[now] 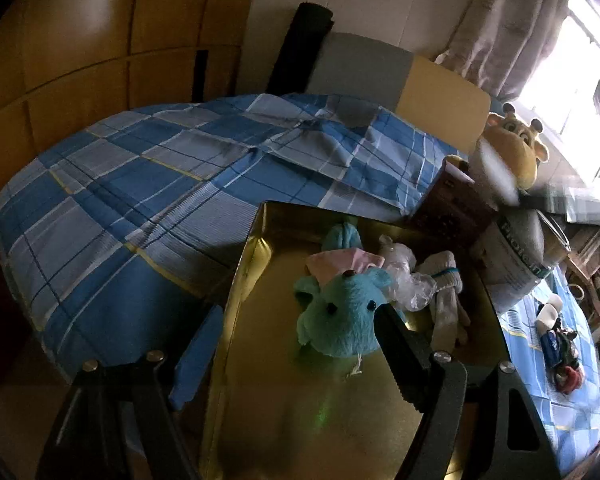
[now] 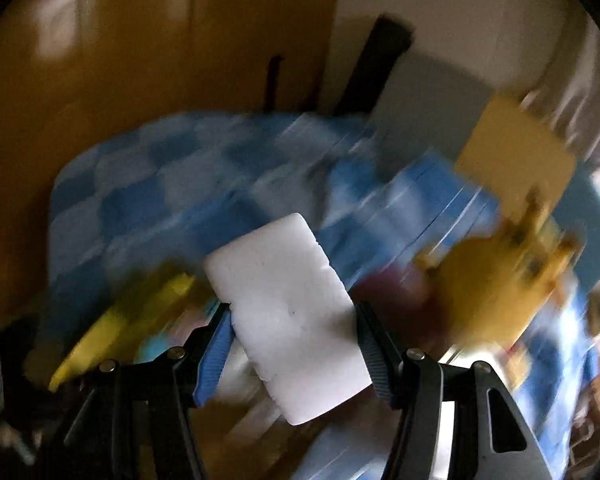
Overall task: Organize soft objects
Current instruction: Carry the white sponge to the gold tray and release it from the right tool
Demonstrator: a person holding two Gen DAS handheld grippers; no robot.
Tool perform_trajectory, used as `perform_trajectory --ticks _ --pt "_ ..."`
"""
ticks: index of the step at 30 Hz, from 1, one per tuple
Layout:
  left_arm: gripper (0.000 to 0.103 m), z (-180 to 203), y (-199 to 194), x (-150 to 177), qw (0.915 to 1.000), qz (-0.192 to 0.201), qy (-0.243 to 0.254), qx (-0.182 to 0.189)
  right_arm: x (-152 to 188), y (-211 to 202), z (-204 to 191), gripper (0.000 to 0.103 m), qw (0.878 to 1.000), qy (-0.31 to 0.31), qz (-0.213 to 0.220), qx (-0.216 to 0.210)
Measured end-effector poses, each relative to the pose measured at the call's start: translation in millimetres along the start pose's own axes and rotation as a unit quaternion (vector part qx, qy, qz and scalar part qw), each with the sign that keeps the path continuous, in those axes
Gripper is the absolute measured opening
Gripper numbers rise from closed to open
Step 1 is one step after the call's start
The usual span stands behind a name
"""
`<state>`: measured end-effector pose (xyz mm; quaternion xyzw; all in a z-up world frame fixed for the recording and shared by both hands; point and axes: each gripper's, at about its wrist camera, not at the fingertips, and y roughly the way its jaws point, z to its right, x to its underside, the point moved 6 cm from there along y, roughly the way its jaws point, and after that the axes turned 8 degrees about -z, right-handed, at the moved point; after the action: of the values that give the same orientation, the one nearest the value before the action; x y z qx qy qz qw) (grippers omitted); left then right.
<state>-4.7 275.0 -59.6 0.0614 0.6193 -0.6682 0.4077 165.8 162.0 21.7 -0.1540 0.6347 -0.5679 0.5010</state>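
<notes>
In the left wrist view a gold tin box [image 1: 260, 380] stands open on the bed. Inside it lie a blue plush toy [image 1: 342, 316] with a pink collar, a clear plastic wrapped item [image 1: 408, 280] and a white plush [image 1: 446, 300]. My left gripper [image 1: 296, 344] is open over the box, its right finger beside the blue plush. In the blurred right wrist view my right gripper [image 2: 292, 320] is shut on a white foam sponge [image 2: 284, 308], held above the bed. A yellow giraffe plush [image 1: 512, 152] sits at the right; it also shows in the right wrist view [image 2: 496, 280].
A blue checked bedsheet [image 1: 140, 200] covers the bed. A protein tub [image 1: 516, 256] and a brown box [image 1: 452, 204] stand by the tin. Small items [image 1: 560, 340] lie at the right. Wooden wardrobe [image 1: 80, 40] behind, a window [image 1: 580, 72] with curtains at the right.
</notes>
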Motion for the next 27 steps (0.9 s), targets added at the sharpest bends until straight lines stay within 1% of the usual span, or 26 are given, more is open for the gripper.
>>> perform_trajectory --ticks 2,5,7,8,9,11,14,15,17,20,23,24,27 --pt "0.081 0.8 -1.4 2.0 1.0000 0.001 0.000 -0.001 38.3 14.7 -20.6 0.061 0.999 0.008 -0.028 -0.024" --pt "0.081 4.5 -2.5 5.0 1.0000 -0.001 0.003 -0.001 83.8 33.9 -33.3 0.061 0.997 0.020 -0.063 -0.026" --pt "0.082 8.9 -3.9 8.5 1.0000 -0.001 0.008 -0.002 99.5 40.1 -37.5 0.062 0.996 0.035 -0.074 -0.031" --pt "0.082 10.6 -4.7 10.0 1.0000 -0.001 0.010 -0.002 108.0 43.5 -38.0 0.062 0.996 0.041 -0.077 -0.023" --pt "0.082 12.8 -6.0 12.2 0.9999 0.000 0.012 -0.002 112.4 47.5 -37.8 0.063 0.996 0.046 -0.078 -0.019" --pt "0.083 15.4 -8.1 14.8 0.9999 0.001 0.015 -0.002 117.7 57.4 -41.3 0.064 0.994 0.062 -0.077 -0.036" --pt "0.084 18.6 -10.9 18.7 0.9997 0.002 0.022 -0.005 119.6 70.5 -39.6 0.066 0.994 0.079 -0.077 -0.024" --pt "0.084 19.2 -11.7 19.8 0.9997 0.002 0.023 -0.005 117.1 76.1 -40.4 0.066 0.993 0.084 -0.078 -0.026" --pt "0.084 20.5 -13.4 21.7 0.9996 0.002 0.027 -0.006 122.4 82.4 -41.3 0.068 0.991 0.097 -0.084 -0.036" --pt "0.084 24.4 -16.1 23.5 0.9994 0.004 0.034 -0.005 132.8 84.6 -42.7 0.071 0.990 0.101 -0.093 -0.032" --pt "0.084 29.9 -20.1 23.8 0.9991 0.010 0.042 0.002 136.4 78.5 -44.0 0.078 0.990 0.106 -0.078 -0.041" --pt "0.084 31.6 -21.1 23.9 0.9989 0.011 0.045 0.003 136.1 73.4 -43.7 0.082 0.991 0.109 -0.069 -0.041" --pt "0.084 38.0 -24.6 25.7 0.9983 0.015 0.057 0.003 134.6 56.1 -41.1 0.082 0.991 0.121 -0.041 -0.051"
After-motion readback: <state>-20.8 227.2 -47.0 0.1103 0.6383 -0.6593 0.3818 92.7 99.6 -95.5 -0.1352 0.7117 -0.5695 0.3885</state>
